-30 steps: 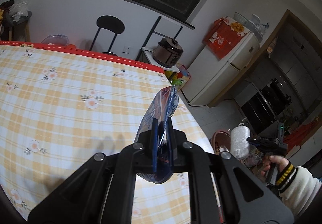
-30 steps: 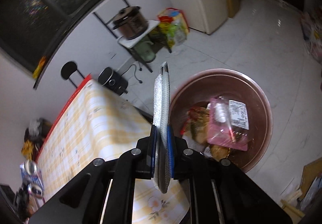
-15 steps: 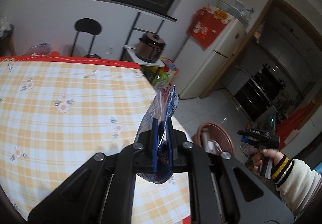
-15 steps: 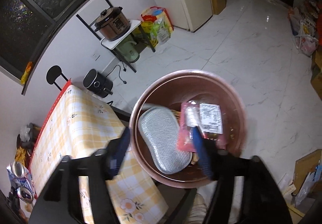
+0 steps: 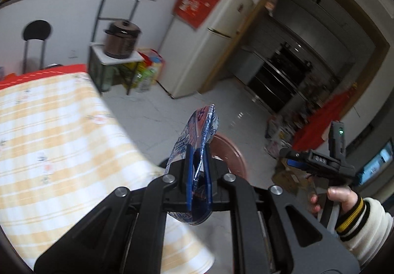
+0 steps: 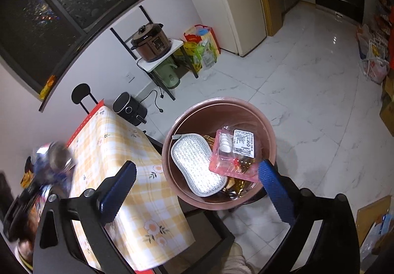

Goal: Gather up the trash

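Dropped from the right gripper (image 6: 197,180), whose jaws just sprang wide and empty, the silver pad (image 6: 197,166) lies in the basin (image 6: 268,131) at 12 o'clock, while the left gripper (image 5: 198,175) clamps a light, crinkly blue wrapper (image 5: 197,136) by its lower edge.

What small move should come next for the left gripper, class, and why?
Probably carry the blue wrapper on over the brown basin and let go. The left gripper is shut on it; the right gripper has just opened its jaws, nothing between them, and the silver pad lies in the basin.
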`<state>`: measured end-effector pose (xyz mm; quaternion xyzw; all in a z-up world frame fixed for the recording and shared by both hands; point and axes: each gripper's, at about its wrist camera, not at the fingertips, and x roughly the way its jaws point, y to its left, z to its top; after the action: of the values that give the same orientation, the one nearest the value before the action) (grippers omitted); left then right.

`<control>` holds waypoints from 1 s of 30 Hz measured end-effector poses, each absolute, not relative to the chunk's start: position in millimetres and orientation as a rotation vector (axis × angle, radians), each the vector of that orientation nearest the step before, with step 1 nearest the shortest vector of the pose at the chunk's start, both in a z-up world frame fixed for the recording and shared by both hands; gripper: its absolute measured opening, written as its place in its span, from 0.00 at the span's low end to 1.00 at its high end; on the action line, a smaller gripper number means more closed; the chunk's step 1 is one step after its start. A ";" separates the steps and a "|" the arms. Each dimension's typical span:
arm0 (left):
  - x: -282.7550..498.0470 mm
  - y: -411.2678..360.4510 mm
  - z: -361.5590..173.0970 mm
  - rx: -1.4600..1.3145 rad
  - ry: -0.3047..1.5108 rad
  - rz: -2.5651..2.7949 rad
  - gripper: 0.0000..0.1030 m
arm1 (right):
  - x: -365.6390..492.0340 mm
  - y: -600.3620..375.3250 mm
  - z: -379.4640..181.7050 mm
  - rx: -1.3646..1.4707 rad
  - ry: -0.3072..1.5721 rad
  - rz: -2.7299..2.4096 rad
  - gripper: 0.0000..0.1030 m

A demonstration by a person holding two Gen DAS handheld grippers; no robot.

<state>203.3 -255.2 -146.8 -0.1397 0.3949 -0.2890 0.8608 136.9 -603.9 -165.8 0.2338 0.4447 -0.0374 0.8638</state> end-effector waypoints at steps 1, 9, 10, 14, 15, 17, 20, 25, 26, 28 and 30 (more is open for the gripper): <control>207.4 -264.1 -149.7 -0.293 0.837 -0.619 0.11 | 133.4 -605.9 -164.2 0.486 0.929 -0.080 0.95; 250.4 -358.4 -183.2 -0.231 0.906 -0.729 0.11 | 109.2 -624.6 -153.6 0.469 0.902 -0.115 0.95; 255.7 -368.0 -185.4 -0.224 0.906 -0.736 0.11 | 106.5 -626.4 -154.0 0.466 0.901 -0.123 0.95; 273.8 -397.0 -187.8 -0.243 0.879 -0.763 0.44 | 96.8 -633.4 -160.1 0.458 0.914 -0.137 0.95; 275.1 -402.2 -185.0 -0.247 0.872 -0.762 0.55 | 95.2 -634.7 -160.9 0.458 0.918 -0.141 0.95; 278.3 -407.8 -175.2 -0.228 0.858 -0.772 0.57 | 91.8 -636.9 -163.2 0.454 0.923 -0.158 0.95; 271.2 -399.1 -153.4 -0.168 0.817 -0.762 0.70 | 87.9 -634.6 -162.6 0.427 0.920 -0.182 0.95; 245.0 -356.9 -123.2 -0.081 0.775 -0.715 0.87 | 82.6 -613.2 -150.7 0.408 0.877 -0.169 0.95; 237.7 -344.2 -117.1 -0.062 0.766 -0.697 0.90 | 81.4 -607.2 -146.6 0.398 0.865 -0.165 0.95; 224.6 -319.6 -107.4 -0.049 0.754 -0.676 0.92 | 78.8 -590.1 -133.1 0.375 0.835 -0.157 0.95; 211.7 -294.1 -98.2 -0.038 0.752 -0.652 0.92 | 75.3 -571.6 -116.6 0.359 0.804 -0.151 0.95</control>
<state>211.7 -294.1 -98.2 -0.0184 0.3608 -0.3127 0.8785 75.3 -571.6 -116.6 0.1737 0.3888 -0.0731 0.9019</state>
